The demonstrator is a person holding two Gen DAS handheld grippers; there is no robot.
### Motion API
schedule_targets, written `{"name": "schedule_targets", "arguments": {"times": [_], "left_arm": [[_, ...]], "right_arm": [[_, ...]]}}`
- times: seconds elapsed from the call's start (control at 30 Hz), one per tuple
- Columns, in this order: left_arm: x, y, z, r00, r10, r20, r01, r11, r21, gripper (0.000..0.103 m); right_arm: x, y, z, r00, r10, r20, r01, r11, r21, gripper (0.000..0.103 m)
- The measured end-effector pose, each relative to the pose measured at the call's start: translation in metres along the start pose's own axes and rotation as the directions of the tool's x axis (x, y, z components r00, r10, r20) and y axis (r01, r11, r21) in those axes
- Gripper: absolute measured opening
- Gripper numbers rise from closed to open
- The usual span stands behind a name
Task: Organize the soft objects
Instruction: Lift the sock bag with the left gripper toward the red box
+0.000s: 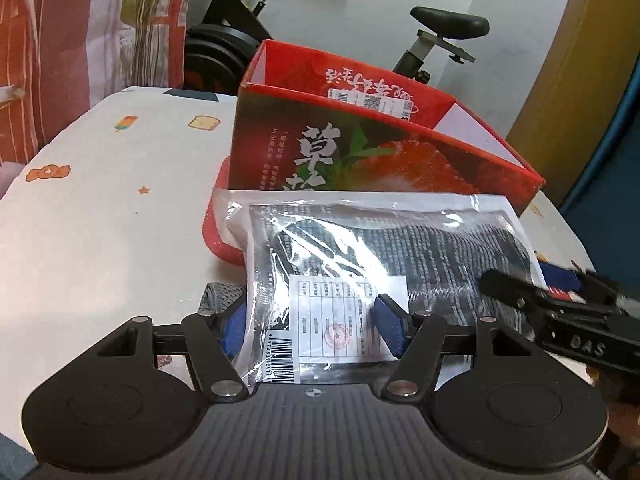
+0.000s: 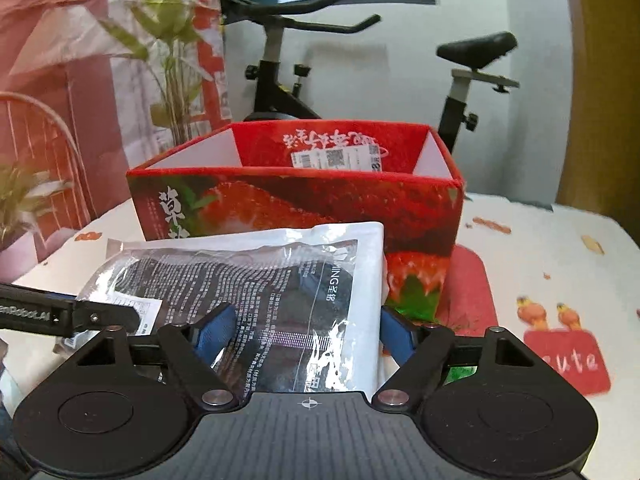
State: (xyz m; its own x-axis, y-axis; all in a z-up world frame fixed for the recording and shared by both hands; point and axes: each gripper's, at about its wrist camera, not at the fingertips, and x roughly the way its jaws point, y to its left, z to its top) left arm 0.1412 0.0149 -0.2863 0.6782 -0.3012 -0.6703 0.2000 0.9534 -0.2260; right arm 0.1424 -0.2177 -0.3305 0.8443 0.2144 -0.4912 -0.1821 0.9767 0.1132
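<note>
Up front, a clear plastic packet (image 1: 372, 256) holding dark folded fabric lies tilted against the near wall of a red strawberry box (image 1: 384, 152), its far edge leaning on the printed side. The box stands open on a red tray (image 1: 218, 224), which sits on a table covered with a white patterned cloth (image 1: 104, 200).

Left gripper (image 1: 314, 326) is at the packet's near end, where a white label with a barcode shows; its blue pads (image 1: 390, 326) stand on either side of that end. The left pad is mostly hidden behind the plastic, so I cannot tell whether the pads press on the packet or merely flank it.

Right gripper (image 2: 306, 330) straddles the packet's other end (image 2: 280, 292), jaws partly apart with the wrapper between them. The left pad (image 2: 212, 330) touches the plastic; the right pad sits just beside the white edge, and a firm grip cannot be confirmed.

Behind the box stands an exercise bike (image 2: 280, 72), with a plant (image 2: 172, 48) to the left against a red-and-white curtain (image 1: 48, 60).
</note>
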Motion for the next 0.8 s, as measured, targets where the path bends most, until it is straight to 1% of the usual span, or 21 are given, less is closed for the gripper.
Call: {"name": "schedule_targets", "arguments": {"times": [0.07,0.13,0.17,0.2,0.27,0.4,0.53,0.67,0.73,0.8], "left_arm": [[0.0,0.002,0.0,1.0,-0.008,-0.001,0.008,1.0,-0.012,0.067],[-0.001,0.008,0.003,1.0,-0.027,-0.005,0.027,0.999,-0.043,0.066],[-0.002,0.012,0.005,0.999,-0.038,-0.004,0.038,0.997,-0.06,0.062],[-0.004,0.017,0.007,0.999,-0.047,0.005,0.047,0.996,-0.082,0.053],[-0.005,0.025,0.011,0.998,-0.057,0.014,0.059,0.992,-0.115,0.049],[0.002,0.032,0.014,0.997,-0.078,-0.012,0.075,0.984,-0.162,0.049],[0.01,0.036,0.015,0.994,-0.106,-0.007,0.102,0.975,-0.197,0.051],[0.014,0.036,0.02,0.993,-0.114,-0.014,0.109,0.976,-0.191,0.05],[0.017,0.035,0.02,0.994,-0.107,-0.027,0.101,0.98,-0.172,0.05],[0.019,0.038,0.017,0.993,-0.113,-0.027,0.106,0.976,-0.188,0.051]], "right_arm": [[0.003,-0.002,0.002,1.0,0.013,-0.004,-0.013,0.999,-0.03,0.075],[0.006,-0.006,0.002,0.999,0.031,-0.013,-0.032,0.999,-0.037,0.075],[0.007,-0.009,0.002,0.999,0.04,-0.017,-0.041,0.999,-0.028,0.075],[0.008,-0.012,0.002,0.999,0.044,-0.02,-0.044,0.999,-0.016,0.075],[0.008,-0.016,0.001,0.998,0.055,-0.024,-0.054,0.998,0.012,0.075],[0.009,-0.016,-0.004,0.998,0.056,-0.015,-0.056,0.998,0.029,0.075],[0.009,-0.018,-0.005,0.998,0.055,-0.015,-0.055,0.998,0.031,0.076],[0.01,-0.017,-0.004,0.999,0.051,-0.013,-0.051,0.998,0.025,0.076],[0.009,-0.014,-0.004,0.999,0.042,-0.008,-0.042,0.999,-0.003,0.076],[0.008,-0.01,-0.004,0.999,0.033,-0.002,-0.033,0.999,-0.033,0.076]]}}
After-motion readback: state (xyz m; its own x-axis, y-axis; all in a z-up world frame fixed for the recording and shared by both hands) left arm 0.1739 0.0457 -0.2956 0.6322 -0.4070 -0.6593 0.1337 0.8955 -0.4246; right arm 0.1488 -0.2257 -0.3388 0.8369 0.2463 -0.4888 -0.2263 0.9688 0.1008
